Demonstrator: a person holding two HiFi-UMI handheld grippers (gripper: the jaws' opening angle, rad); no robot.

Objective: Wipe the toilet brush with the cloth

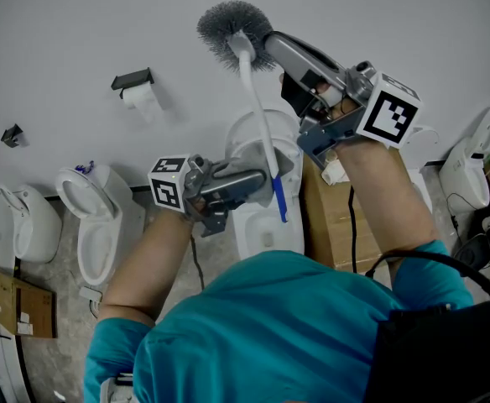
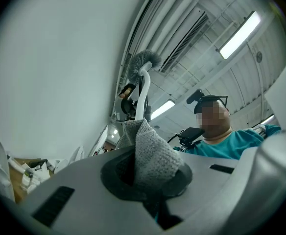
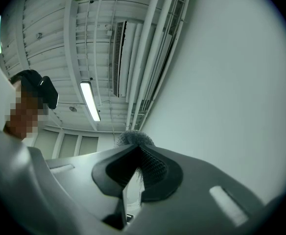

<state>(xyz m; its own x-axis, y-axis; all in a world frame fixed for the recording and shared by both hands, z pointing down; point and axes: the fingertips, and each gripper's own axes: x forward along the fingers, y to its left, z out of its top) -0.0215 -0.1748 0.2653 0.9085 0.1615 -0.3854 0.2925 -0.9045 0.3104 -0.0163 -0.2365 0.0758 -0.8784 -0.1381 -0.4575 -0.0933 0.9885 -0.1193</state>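
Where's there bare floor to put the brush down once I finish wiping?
Bare floor lies at the left, between the flat cardboard and the toilet beside the left forearm. The right is crowded: cardboard box, another toilet, cables. The middle toilet fills the spot below the toilet brush.

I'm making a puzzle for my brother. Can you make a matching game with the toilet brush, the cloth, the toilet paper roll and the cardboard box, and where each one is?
Things:
1 toilet brush
2 cloth
3 toilet paper roll
4 cardboard box

Places:
A on the wall
B beside a toilet
C clamped in the right gripper
D clamped in the left gripper

Pairs: 1-C, 2-D, 3-A, 4-B
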